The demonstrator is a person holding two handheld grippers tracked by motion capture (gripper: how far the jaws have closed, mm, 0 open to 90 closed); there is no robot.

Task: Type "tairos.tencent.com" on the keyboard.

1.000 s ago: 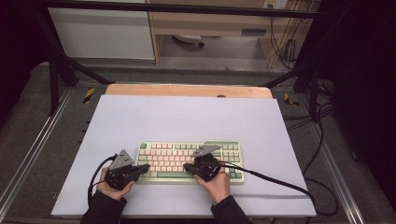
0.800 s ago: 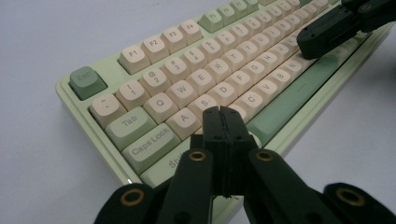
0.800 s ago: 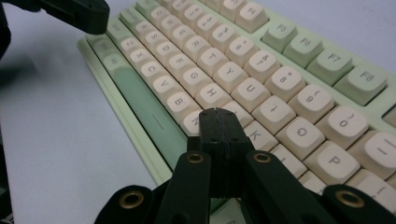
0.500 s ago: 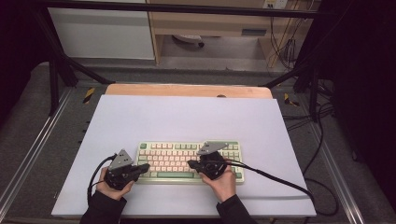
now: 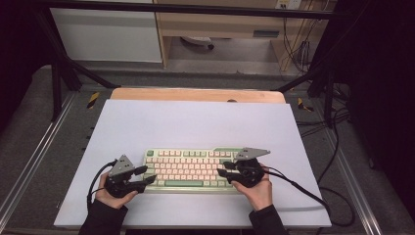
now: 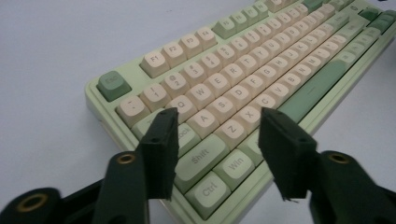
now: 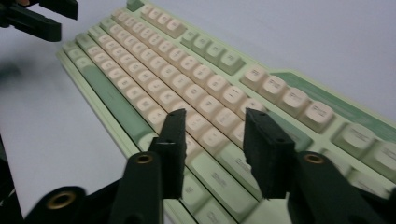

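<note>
A pale green keyboard with cream keys lies flat near the front of the white tabletop. My left gripper hovers at the keyboard's left end. In the left gripper view the gripper is open above the Shift and Z keys of the keyboard. My right gripper is over the right part of the keyboard; in its own view it is open above the keys. Both pairs of jaws have just been opening, with nothing gripped. The left gripper shows far off in the right gripper view.
The white tabletop stretches far behind the keyboard. A wooden board runs along its back edge. A black cable trails from the right gripper over the table's right side. Metal rails flank the table.
My right gripper has shifted to the right along the keyboard. Both grippers' jaws have gone from shut to open. The left hand has stayed in place.
</note>
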